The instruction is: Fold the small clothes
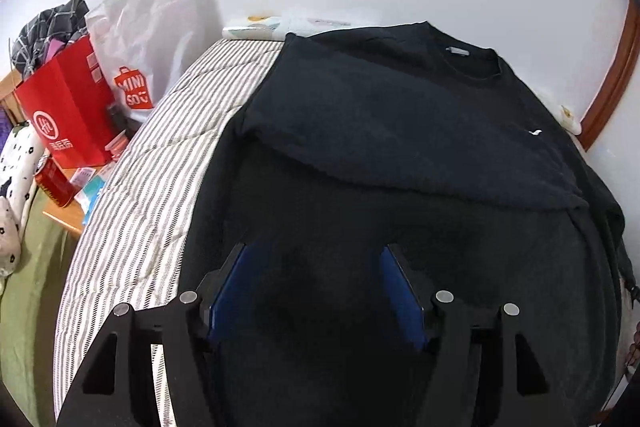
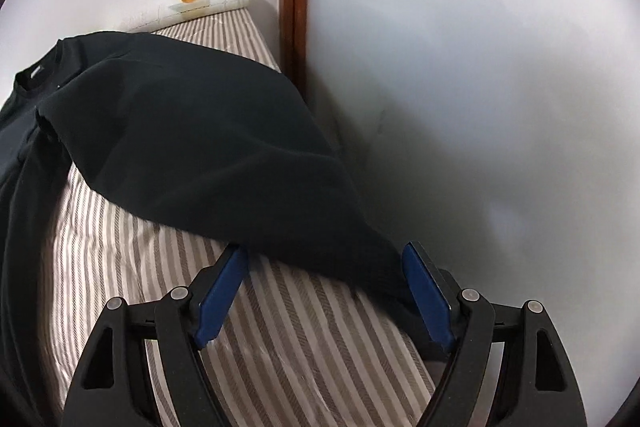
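Observation:
A black sweatshirt (image 1: 400, 115) lies on a striped mattress (image 1: 160, 155), collar at the far end, one sleeve folded across the chest. My left gripper (image 1: 316, 251) is open and hovers over the sweatshirt's lower body, holding nothing. In the right wrist view the sweatshirt's other sleeve (image 2: 224, 155) stretches out over the mattress (image 2: 288, 339) toward the wall. My right gripper (image 2: 324, 255) is open, its fingers on either side of the sleeve's cuff end, not closed on it.
A white wall (image 2: 480, 107) and a brown wooden frame (image 2: 296, 7) border the mattress on the right. To the left stand a red paper bag (image 1: 68, 111), a white shopping bag (image 1: 152, 39) and a red can (image 1: 54, 183) on a wooden side table.

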Demonstrator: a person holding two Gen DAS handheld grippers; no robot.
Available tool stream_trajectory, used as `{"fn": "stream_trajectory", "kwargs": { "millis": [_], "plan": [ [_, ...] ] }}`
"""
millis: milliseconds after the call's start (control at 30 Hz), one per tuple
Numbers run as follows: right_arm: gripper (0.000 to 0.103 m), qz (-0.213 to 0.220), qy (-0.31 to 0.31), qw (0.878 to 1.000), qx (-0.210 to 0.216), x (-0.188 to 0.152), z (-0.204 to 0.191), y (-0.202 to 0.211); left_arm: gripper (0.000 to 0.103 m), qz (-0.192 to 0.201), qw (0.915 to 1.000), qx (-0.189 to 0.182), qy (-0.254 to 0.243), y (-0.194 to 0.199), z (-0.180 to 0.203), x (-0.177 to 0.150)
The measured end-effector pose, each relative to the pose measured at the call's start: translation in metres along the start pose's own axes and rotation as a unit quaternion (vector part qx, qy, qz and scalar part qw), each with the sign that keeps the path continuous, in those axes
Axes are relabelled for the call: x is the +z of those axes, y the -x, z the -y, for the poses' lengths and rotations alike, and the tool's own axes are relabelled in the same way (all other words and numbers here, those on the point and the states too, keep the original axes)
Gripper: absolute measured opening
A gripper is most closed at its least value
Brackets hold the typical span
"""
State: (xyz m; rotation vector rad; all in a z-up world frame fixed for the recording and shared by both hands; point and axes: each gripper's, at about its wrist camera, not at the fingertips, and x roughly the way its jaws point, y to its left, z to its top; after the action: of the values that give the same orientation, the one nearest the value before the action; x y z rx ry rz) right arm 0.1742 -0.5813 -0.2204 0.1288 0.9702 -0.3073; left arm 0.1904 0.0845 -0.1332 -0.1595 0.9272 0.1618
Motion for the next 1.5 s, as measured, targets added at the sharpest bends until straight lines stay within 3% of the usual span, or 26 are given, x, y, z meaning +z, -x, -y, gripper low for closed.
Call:
{"fn": "stream_trajectory", "kwargs": {
  "millis": [67,100,133,233,333,467,700,833,933,1033,1100,1167,1267,1433,1500],
  "plan": [
    [0.026,0.015,0.01,1.0,-0.022,0.006,-0.006,0.0,0.064,-0.004,0.9999,0.002,0.011,-0.002,-0.004,0.0],
    [0.014,0.02,0.018,0.999,-0.038,0.009,-0.007,0.003,0.064,-0.006,0.9999,0.0,0.016,-0.002,-0.007,-0.001],
    [0.01,0.025,0.018,0.999,-0.039,0.01,-0.007,0.004,0.064,-0.007,0.9998,-0.002,0.02,-0.002,-0.01,-0.002],
    [0.009,0.062,-0.005,0.998,-0.031,0.027,-0.007,0.03,0.064,-0.006,0.9999,0.008,0.012,-0.001,-0.015,-0.006],
    [0.009,0.111,-0.008,0.994,-0.018,0.048,-0.023,0.067,0.064,-0.008,0.9989,0.044,-0.014,-0.004,-0.019,-0.011],
    [0.009,0.171,0.0,0.984,0.038,0.081,-0.07,0.118,0.064,-0.019,0.9974,0.051,-0.047,-0.009,-0.025,-0.019],
    [0.009,0.212,0.049,0.961,0.171,0.115,-0.206,0.178,0.064,-0.028,0.998,0.02,-0.053,-0.016,-0.038,-0.026],
    [0.009,0.2,0.086,0.952,0.216,0.119,-0.281,0.178,0.068,-0.026,0.999,0.003,-0.036,-0.019,-0.048,-0.027],
    [0.01,0.173,0.116,0.945,0.25,0.109,-0.34,0.165,0.071,-0.024,0.9995,-0.012,-0.018,-0.021,-0.053,-0.028],
    [0.012,0.162,0.151,0.943,0.247,0.096,-0.383,0.146,0.072,-0.022,0.9995,-0.013,-0.018,-0.022,-0.052,-0.029],
    [0.019,0.133,0.173,0.947,0.235,0.084,-0.409,0.125,0.073,-0.021,0.9996,-0.012,-0.018,-0.023,-0.051,-0.029],
    [0.039,0.088,0.182,0.953,0.228,0.073,-0.427,0.1,0.073,-0.021,0.9995,-0.011,-0.022,-0.023,-0.051,-0.029],
    [0.066,0.056,0.178,0.956,0.228,0.062,-0.421,0.089,0.073,-0.022,0.9995,-0.011,-0.02,-0.023,-0.051,-0.029],
    [0.072,0.052,0.182,0.951,0.243,0.043,-0.376,0.102,0.073,-0.022,0.9994,-0.018,-0.017,-0.02,-0.053,-0.03],
    [0.072,0.061,0.181,0.954,0.231,0.039,-0.353,0.109,0.073,-0.021,0.9994,-0.019,-0.018,-0.02,-0.053,-0.031]
  ]
}}
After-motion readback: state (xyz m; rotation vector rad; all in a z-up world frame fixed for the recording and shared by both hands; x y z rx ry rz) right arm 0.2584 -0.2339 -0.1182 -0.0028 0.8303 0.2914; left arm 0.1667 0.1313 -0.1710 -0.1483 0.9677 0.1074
